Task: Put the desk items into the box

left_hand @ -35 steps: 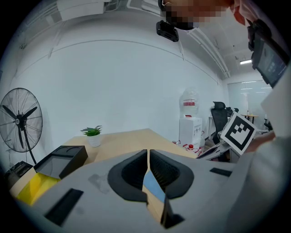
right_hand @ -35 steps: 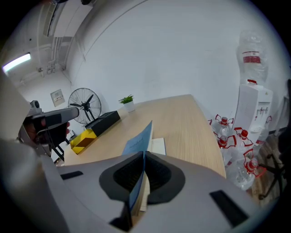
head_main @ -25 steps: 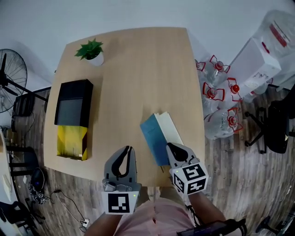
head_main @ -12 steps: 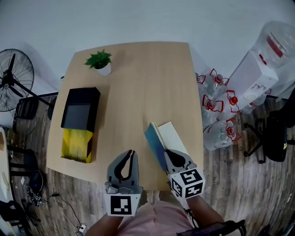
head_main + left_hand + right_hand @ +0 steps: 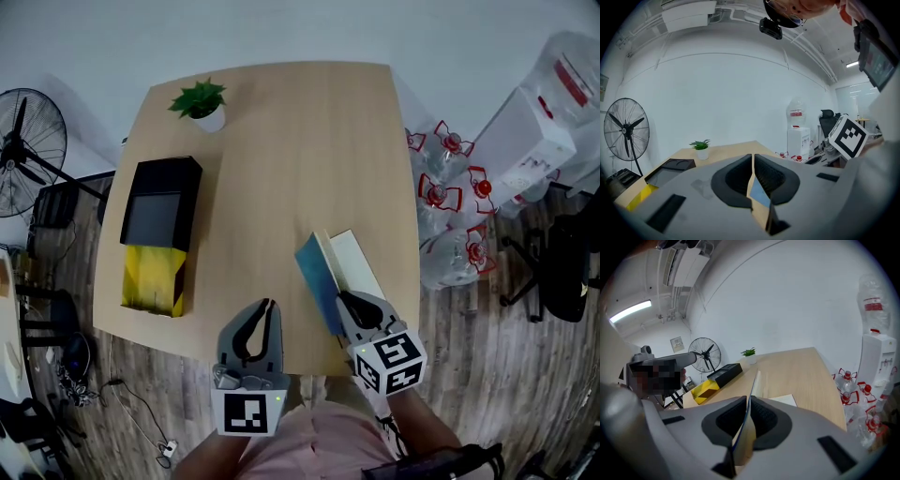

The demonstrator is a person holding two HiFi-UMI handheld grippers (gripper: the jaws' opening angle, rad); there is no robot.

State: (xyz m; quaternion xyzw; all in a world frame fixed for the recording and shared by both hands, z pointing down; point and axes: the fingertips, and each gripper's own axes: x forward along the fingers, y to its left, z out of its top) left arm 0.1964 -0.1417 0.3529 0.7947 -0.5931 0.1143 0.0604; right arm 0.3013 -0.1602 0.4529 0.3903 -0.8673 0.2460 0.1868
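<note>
Book (image 5: pixel 315 274) more upright, near table (image 5: pixel 281 141) edge

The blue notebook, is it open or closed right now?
Open: the right claw holds the notebook's blue cover up on edge, away from the white pages flat on the table.

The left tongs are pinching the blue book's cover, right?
Not quite. The right tongs are pinching the blue book's cover. The right gripper view shows the cover clamped between them. The left tongs are shut with nothing in them.
</note>
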